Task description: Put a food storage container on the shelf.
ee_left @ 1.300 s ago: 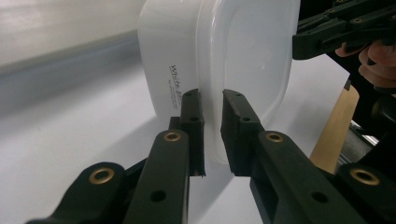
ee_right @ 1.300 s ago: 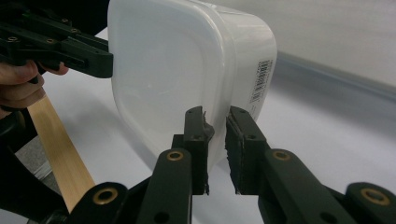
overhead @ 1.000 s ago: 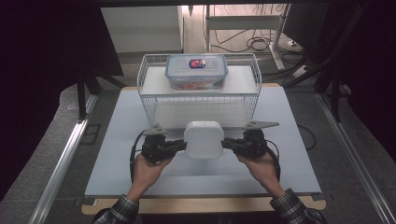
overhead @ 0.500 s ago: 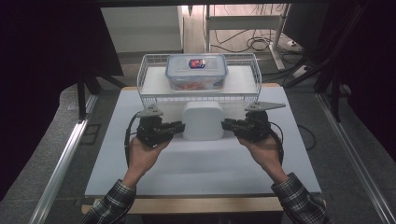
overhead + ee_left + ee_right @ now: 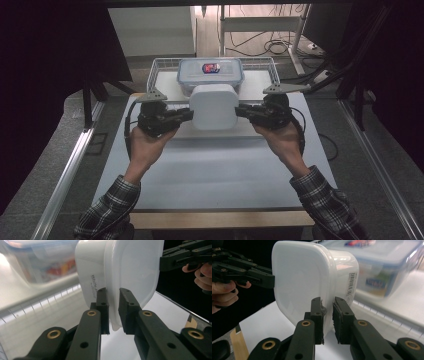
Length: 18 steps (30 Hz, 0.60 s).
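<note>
A white lidded container (image 5: pixel 214 106) hangs in the air above the white table top (image 5: pixel 215 170), tipped so its lid faces the person. My left gripper (image 5: pixel 190 114) is shut on its left rim, and my right gripper (image 5: pixel 239 111) is shut on its right rim. In the left gripper view the jaws (image 5: pixel 113 293) pinch the lid's edge of the white container (image 5: pixel 130 270). The right gripper view has its jaws (image 5: pixel 328 301) clamped on the opposite edge of the container (image 5: pixel 302 275), with the other gripper (image 5: pixel 249 272) beyond it.
A wire basket (image 5: pixel 165 61) stands at the table's far edge. Inside it sits a clear box with a blue-rimmed lid (image 5: pixel 210 72), just behind the lifted container. Metal rails run along both sides of the table.
Both grippers have risen together with the white container, carrying it off the table top and farther away, toward the wire basket.
</note>
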Available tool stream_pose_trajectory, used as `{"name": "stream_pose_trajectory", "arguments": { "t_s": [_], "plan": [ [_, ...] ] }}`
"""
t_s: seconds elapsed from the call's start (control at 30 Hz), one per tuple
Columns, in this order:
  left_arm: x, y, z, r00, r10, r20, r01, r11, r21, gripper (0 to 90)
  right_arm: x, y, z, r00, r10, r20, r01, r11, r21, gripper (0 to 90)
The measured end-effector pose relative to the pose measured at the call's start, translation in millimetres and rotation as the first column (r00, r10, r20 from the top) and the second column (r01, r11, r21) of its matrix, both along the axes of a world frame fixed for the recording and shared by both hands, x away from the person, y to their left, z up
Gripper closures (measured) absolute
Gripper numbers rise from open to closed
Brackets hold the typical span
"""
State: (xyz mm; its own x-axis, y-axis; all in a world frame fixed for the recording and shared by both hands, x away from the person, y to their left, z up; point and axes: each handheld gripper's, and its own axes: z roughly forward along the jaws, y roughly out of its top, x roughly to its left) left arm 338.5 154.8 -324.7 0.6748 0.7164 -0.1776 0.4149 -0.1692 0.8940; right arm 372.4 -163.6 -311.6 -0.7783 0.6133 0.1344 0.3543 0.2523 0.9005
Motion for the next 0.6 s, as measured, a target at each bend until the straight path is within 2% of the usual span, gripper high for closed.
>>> {"name": "stream_pose_trajectory", "arguments": {
  "t_s": [0.27, 0.3, 0.37, 0.53, 0.6],
  "plan": [
    [12.3, 7.5, 37.0, 0.9993, 0.011, 0.035, -0.01, 0.9998, -0.019, 79.4, 11.9, 6.7, 40.0, 0.9991, -0.001, 0.043, 0.0, 1.0, 0.027, 78.6],
    [12.3, 7.5, 37.0, 0.9993, 0.011, 0.035, -0.01, 0.9998, -0.019, 79.4, 11.9, 6.7, 40.0, 0.9991, -0.001, 0.043, 0.0, 1.0, 0.027, 78.6],
    [18.2, 10.0, 49.6, 0.9989, 0.019, 0.043, -0.018, 0.9997, -0.019, 79.2, 18.9, 9.8, 54.1, 0.9991, -0.001, 0.044, 0.0, 0.999, 0.035, 78.6],
    [27.7, 12.0, 61.8, 0.9984, 0.029, 0.048, -0.028, 0.9995, -0.018, 79.1, 29.9, 15.6, 70.8, 0.9984, -0.014, 0.055, 0.012, 0.999, 0.032, 78.4],
    [35.9, 12.4, 68.9, 0.9983, 0.036, 0.045, -0.035, 0.9992, -0.019, 79.0, 35.1, 17.0, 74.8, 0.9984, -0.021, 0.053, 0.019, 0.999, 0.032, 78.3]
  ]
}}
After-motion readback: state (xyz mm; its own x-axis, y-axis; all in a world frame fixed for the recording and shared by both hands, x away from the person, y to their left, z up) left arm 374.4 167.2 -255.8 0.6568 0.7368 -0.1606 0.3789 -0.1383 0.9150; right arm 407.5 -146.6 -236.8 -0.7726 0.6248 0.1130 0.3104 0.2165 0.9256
